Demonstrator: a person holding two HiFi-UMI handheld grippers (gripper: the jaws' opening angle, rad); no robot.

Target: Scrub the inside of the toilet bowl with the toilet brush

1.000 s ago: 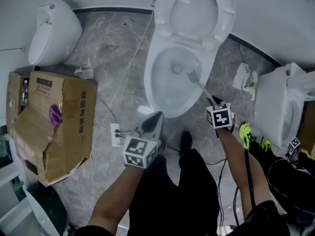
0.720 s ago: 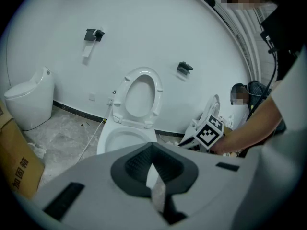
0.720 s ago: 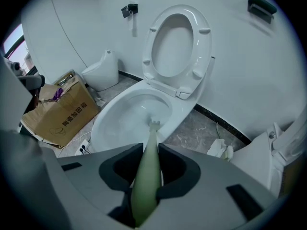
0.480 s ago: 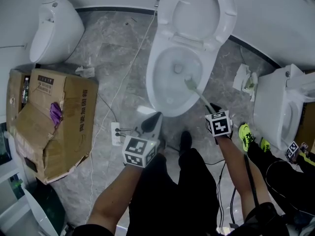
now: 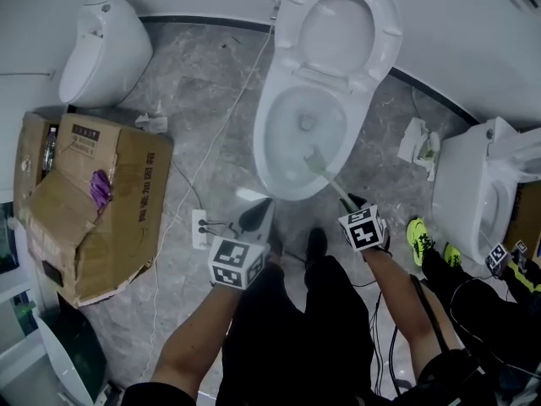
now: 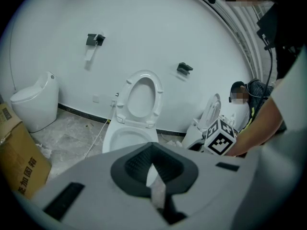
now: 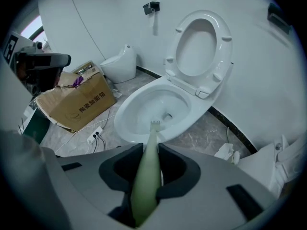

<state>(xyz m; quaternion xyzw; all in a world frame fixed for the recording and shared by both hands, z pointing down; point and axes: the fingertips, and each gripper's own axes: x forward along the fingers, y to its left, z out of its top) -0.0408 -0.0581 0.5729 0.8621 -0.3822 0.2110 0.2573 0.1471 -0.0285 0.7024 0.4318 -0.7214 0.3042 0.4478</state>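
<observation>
Brush: the long pale green plastic toilet brush (image 7: 146, 176) was down in the white toilet bowl (image 5: 262, 142), bristles on its near wall.
Right gripper (image 5: 349, 201): squeezed tight on the handle's end.
Left gripper (image 6: 154, 171): closed, held nothing, near the bowl.
Feel: it looked light and stiff, maybe slippery; the handle's end seemed the best hold.

3 toilets (image 5: 269, 146), 1 brush (image 5: 318, 164), 1 box (image 5: 127, 194)

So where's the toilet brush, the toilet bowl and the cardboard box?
toilet brush (image 7: 147, 169): right gripper view, green handle.
toilet bowl (image 5: 262, 142): head view, left rim.
cardboard box (image 5: 127, 193): head view, top panel.
</observation>
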